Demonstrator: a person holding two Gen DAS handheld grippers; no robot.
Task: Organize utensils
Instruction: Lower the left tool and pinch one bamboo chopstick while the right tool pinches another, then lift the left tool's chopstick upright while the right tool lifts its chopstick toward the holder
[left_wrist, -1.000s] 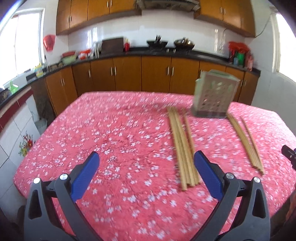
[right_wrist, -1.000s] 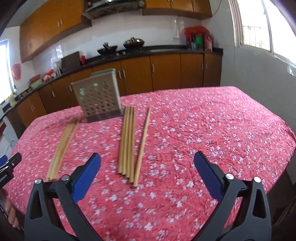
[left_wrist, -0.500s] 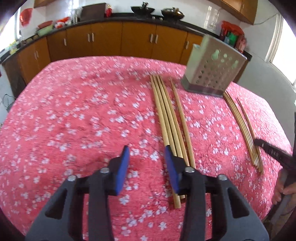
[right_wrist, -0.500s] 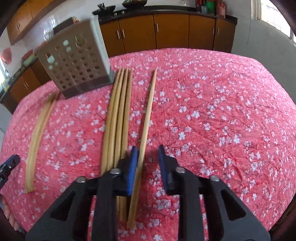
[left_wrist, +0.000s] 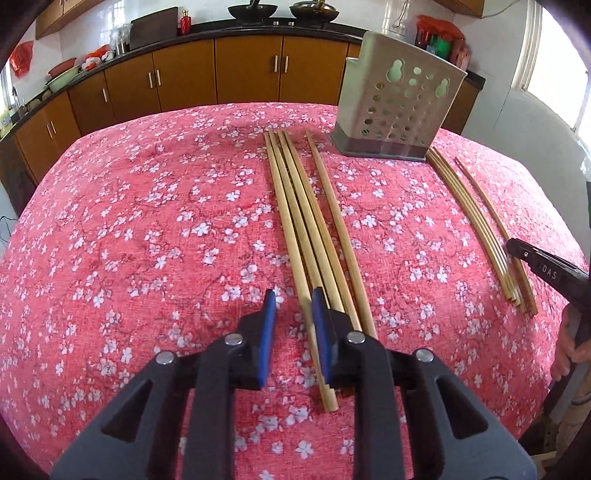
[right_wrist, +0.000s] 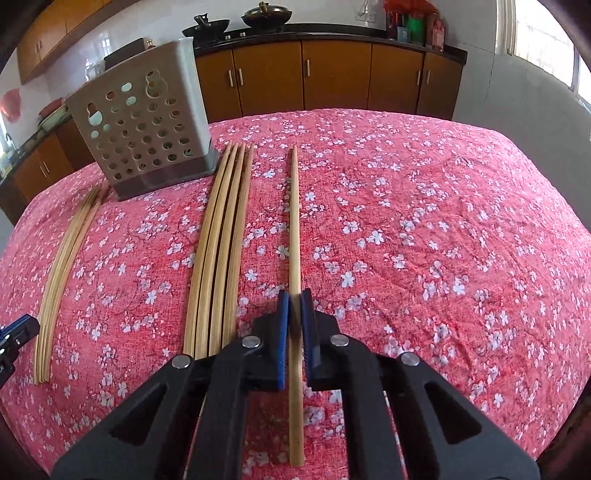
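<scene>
A perforated grey utensil holder stands upright at the far side of the pink floral table. Two groups of wooden chopsticks lie in front of it. My left gripper is low over the left group. Its jaws are closing with the leftmost stick between them, beside the right pad, and a gap shows at the left pad. My right gripper is shut on the single chopstick lying right of the other bundle. That gripper also shows at the right edge of the left wrist view.
Wooden kitchen cabinets and a dark counter with woks run behind the table. A person's hand shows at the right edge. The near table edge lies just below both grippers. The left gripper's tip pokes in at the left.
Both grippers came down and forward onto the chopsticks from wide open. The right jaws closed on the single stick. The left jaws narrowed around the leftmost stick.
</scene>
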